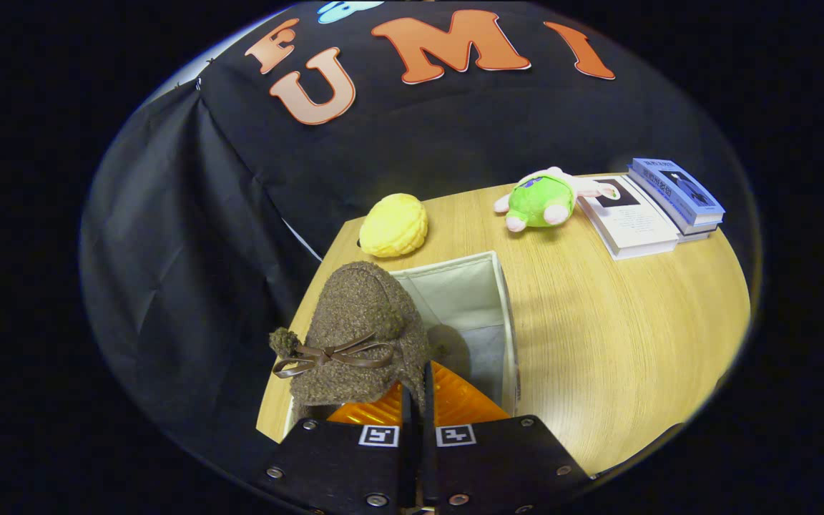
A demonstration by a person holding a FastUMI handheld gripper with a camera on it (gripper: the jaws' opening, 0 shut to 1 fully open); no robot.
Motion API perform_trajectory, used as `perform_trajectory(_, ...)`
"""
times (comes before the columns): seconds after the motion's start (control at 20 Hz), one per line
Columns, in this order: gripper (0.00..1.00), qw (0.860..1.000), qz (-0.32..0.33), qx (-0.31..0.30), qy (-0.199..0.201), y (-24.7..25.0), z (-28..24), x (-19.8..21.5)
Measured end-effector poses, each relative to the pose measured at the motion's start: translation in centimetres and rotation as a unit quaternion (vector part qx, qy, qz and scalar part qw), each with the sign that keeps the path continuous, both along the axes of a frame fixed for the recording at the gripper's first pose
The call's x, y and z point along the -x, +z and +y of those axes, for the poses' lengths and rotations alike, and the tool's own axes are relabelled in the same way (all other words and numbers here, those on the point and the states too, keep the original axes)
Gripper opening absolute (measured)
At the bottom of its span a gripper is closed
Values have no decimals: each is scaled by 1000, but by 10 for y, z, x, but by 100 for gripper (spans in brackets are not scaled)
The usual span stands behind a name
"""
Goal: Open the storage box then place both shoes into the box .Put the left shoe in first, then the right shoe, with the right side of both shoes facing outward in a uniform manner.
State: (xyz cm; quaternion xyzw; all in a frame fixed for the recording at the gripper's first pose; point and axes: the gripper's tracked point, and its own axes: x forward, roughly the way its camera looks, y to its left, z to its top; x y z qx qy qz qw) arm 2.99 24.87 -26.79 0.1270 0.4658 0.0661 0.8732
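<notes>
Currently, a fuzzy brown shoe (358, 329) with a thin brown bow across its top is being held just ahead of the gripper (418, 390), its toe pointing away. The two fingers are being pressed nearly together, with only a narrow slit between them, and they appear to be pinching the shoe's rear edge; the exact contact is hidden behind the shoe itself. The shoe is being hung over the near left corner of the storage box (506, 315), seemingly so that it can be lowered straight down along the left wall.

The box is being shown open, a pale fabric cube with a grey floor, and no shoe can be seen inside it, though the part under the held shoe is hidden. That suggests this is the first shoe going in. Whether it is the left or the right shoe cannot be told.

The box is being supported by a light wooden table (619, 343). Beyond the box, toward the table's far left edge, a yellow bun-shaped soft toy (393, 224) is lying. Beyond the box and to its right, a green and pink plush animal (546, 199) is lying on its side. Further right of the box, a short stack of books (659, 204) is being kept well apart from the work.
</notes>
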Motion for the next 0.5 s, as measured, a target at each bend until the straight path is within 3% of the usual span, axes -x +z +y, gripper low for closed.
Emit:
perform_trajectory(0.15, 7, 999, 22, 20, -18, -19, -7, 5)
perform_trajectory(0.3, 20, 1000, 27, 11, 0, -24, 3, 6)
perform_trajectory(0.5, 38, 999, 18, -37, -10, -7, 11, 12)
